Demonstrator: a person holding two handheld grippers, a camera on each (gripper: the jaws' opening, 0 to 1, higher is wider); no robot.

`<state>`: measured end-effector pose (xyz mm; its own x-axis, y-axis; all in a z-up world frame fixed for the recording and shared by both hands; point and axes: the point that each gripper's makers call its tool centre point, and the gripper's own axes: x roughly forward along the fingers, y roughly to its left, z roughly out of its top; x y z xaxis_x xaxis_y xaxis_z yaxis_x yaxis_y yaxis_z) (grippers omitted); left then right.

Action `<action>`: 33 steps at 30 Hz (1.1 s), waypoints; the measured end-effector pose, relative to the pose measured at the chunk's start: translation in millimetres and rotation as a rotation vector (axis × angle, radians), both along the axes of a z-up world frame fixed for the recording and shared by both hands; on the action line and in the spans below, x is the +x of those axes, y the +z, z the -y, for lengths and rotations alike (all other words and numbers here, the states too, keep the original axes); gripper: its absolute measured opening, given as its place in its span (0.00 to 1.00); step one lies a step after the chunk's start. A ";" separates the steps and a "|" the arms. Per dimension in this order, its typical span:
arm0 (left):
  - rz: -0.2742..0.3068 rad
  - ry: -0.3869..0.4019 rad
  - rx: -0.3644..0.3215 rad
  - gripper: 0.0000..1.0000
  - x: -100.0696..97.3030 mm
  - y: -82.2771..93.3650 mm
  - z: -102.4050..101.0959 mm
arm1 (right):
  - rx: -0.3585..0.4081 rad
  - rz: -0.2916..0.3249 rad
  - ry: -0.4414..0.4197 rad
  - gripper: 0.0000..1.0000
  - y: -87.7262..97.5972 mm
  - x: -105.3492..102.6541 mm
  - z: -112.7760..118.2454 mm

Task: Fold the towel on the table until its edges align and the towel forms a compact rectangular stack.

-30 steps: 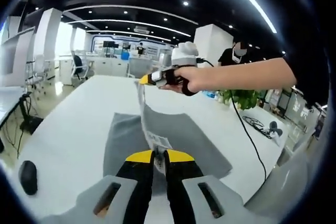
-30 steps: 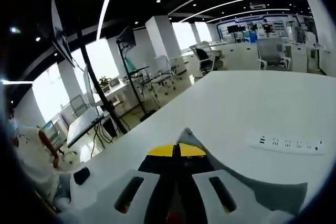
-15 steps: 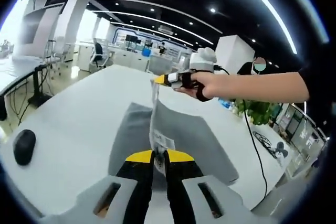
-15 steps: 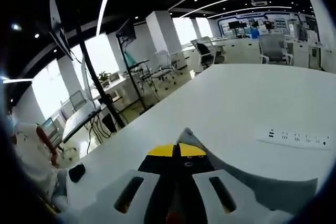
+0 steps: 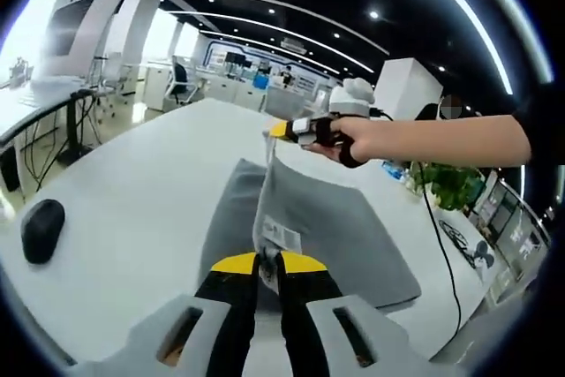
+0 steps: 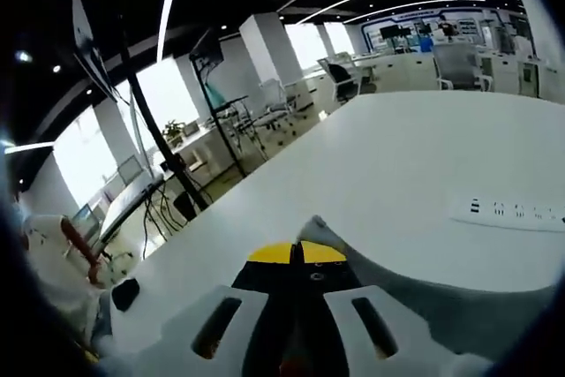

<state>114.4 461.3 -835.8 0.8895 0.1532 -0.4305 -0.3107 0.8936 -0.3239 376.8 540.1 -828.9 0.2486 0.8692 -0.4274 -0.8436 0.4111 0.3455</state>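
Gripping, left: left gripper (image 5: 268,262), yellow-tipped black jaws clenched on the near corner of the grey rectangular cloth towel (image 5: 335,231), right beside its white sewn-in label (image 5: 284,237); held there so the corner cannot slip as the edge is carried.
Gripping, right: right gripper (image 6: 299,252), jaws pinched together on the other corner of that edge, a nub of grey cloth poking out above the yellow tips; seen from the left gripper view (image 5: 284,130) with a person's hand (image 5: 340,137) wrapped round it.
Edge between the grippers: lifted off the table and pulled fairly taut, standing up as a thin vertical sheet; kept stretched, probably, so the fold lands straight and the edges can be matched.
Rest of towel: lying flat on the white table (image 5: 132,200), spread to both sides beneath the raised edge.
Step in hand, as judged: carrying the held edge over toward the opposite edge for a first fold; no stack yet.
Further out: black computer mouse (image 5: 41,229) on the table, well apart from the towel; white power strip (image 6: 512,211) also clear of the cloth, so nothing to snag.
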 end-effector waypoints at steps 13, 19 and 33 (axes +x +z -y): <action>-0.086 0.061 -0.028 0.06 -11.4 -35.7 -15.8 | -0.024 -0.010 -0.016 0.00 -33.8 -6.2 -20.3; -0.105 0.074 -0.026 0.05 -12.8 -40.3 -18.7 | -0.055 0.018 0.011 0.00 -46.3 -8.4 -24.7; -0.158 0.076 0.012 0.03 -21.2 -56.7 -30.3 | -0.068 0.043 0.096 0.02 -54.0 -4.6 -27.6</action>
<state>93.3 491.6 -892.6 0.7965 0.2238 -0.5617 -0.4241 0.8689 -0.2551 372.2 567.7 -882.9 0.1846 0.8595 -0.4766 -0.8937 0.3486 0.2824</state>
